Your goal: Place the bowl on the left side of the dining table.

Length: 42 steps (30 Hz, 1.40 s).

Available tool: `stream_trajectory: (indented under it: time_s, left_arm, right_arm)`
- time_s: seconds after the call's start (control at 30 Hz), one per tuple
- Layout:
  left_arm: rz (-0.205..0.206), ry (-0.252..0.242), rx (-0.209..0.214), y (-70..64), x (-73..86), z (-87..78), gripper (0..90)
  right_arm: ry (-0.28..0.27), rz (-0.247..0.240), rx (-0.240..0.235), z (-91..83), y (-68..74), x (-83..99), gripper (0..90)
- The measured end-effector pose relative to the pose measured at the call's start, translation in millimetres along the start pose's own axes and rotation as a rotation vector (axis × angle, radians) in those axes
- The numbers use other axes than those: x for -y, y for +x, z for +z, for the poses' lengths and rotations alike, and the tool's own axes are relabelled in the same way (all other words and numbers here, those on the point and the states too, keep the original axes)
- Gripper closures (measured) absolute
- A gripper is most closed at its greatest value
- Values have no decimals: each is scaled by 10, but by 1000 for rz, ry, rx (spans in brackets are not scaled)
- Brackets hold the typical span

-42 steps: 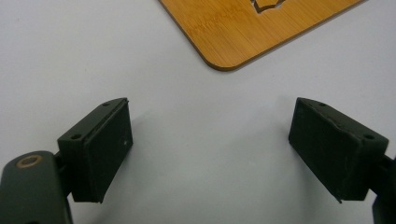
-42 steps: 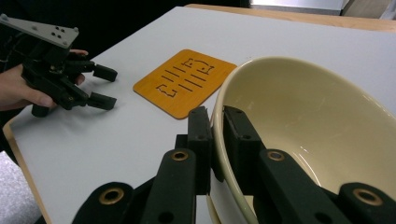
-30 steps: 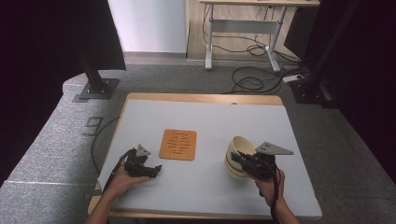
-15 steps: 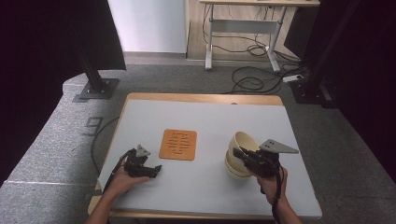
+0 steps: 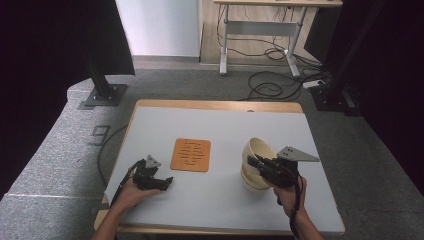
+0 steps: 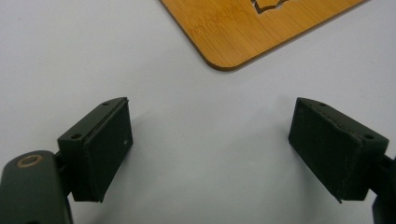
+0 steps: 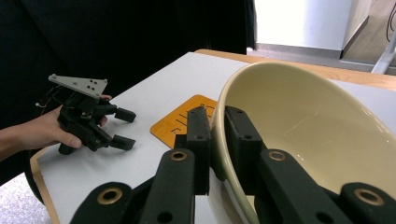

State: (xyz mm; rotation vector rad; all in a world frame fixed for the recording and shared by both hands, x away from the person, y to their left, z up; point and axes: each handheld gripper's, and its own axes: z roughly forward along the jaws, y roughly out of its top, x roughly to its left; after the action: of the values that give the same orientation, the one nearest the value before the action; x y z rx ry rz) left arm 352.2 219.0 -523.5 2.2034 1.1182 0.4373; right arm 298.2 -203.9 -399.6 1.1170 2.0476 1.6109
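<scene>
Bowl (image 5: 260, 150): lifted, tilting off the stack (image 5: 254, 179); carry it left to the mat (image 5: 190, 155).
Right gripper (image 7: 215, 140): you're clamped on its rim.
Left gripper (image 5: 165, 183): jaws apart, idle.

My left gripper (image 5: 167, 182) sits low at the near left of the table, held from behind by my left hand (image 5: 131, 192), its jaws spread wide apart with nothing between them. My right gripper (image 5: 251, 161) is raised a little at the near right, gripped by my right hand (image 5: 288, 194), forearm coming in from the bottom edge. Its jaws are pinched together, one inside and one outside a rim.
</scene>
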Motion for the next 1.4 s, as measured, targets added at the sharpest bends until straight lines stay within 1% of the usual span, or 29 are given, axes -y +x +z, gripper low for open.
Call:
stream_trajectory:
  time_s: [0.6, 1.07, 1.4]
  left_arm:
    - [-1, -3, 1, 1, 3, 0, 135]
    - [0, -3, 1, 1, 5, -1, 135]
    - [0, -4, 1, 1, 5, -1, 135]
  right_arm:
    - [-15, 4, -11, 29, 29, -65, 807]
    - [-21, -5, -33, 101, 89, -114, 807]
    - [-19, -12, -39, 134, 113, -127, 807]
